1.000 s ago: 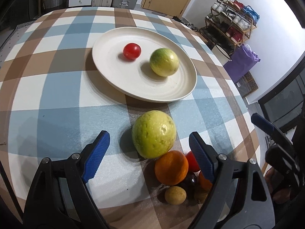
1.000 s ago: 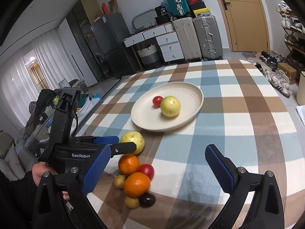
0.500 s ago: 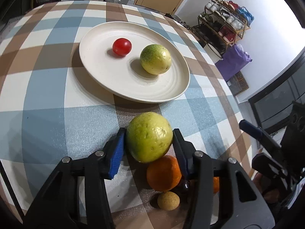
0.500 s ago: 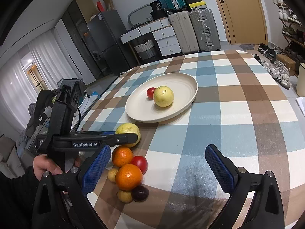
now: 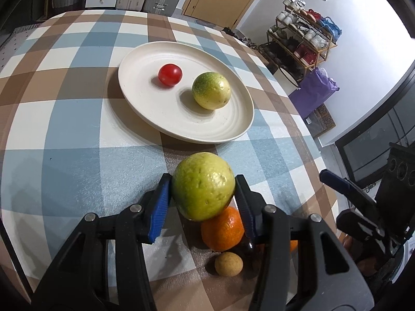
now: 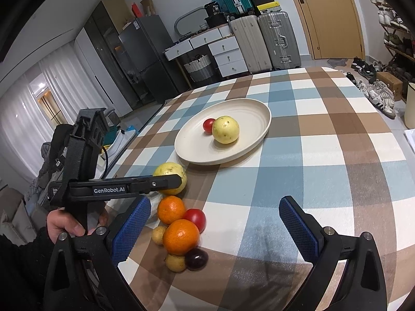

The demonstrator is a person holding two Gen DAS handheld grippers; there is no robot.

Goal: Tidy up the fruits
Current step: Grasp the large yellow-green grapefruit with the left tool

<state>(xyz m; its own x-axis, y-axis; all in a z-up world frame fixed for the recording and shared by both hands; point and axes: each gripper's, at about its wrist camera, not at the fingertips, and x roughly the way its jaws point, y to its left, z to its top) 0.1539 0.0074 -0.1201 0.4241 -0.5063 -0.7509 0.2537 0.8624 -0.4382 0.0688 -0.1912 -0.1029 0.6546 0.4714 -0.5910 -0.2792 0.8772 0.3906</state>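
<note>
Left gripper (image 5: 203, 194): both blue pads pressed on a large yellow-green fruit (image 5: 203, 186), held at the near end of the fruit cluster, just short of the plate; whether it touches the cloth cannot be told. Right gripper (image 6: 214, 229): jaws wide apart, nothing between them, hovering low over the table's near edge beside the cluster. Plate (image 5: 145, 108): cream, round, on the checked tablecloth (image 5: 64, 142); holds one small tomato (image 5: 170, 74) and one yellow-green fruit (image 5: 211, 94), set close together. Cluster on the cloth, seen from the right wrist: orange (image 6: 171, 209) directly behind the held fruit; second orange (image 6: 181, 237) nearer the camera; red tomato (image 6: 195, 219) between and to the right of them; two small tan fruits (image 6: 158, 235), one at the left and one at the front; dark plum (image 6: 196, 258) at the front, touching the front tan fruit. Background: suitcases (image 6: 264, 41), drawers, shoe rack.
</note>
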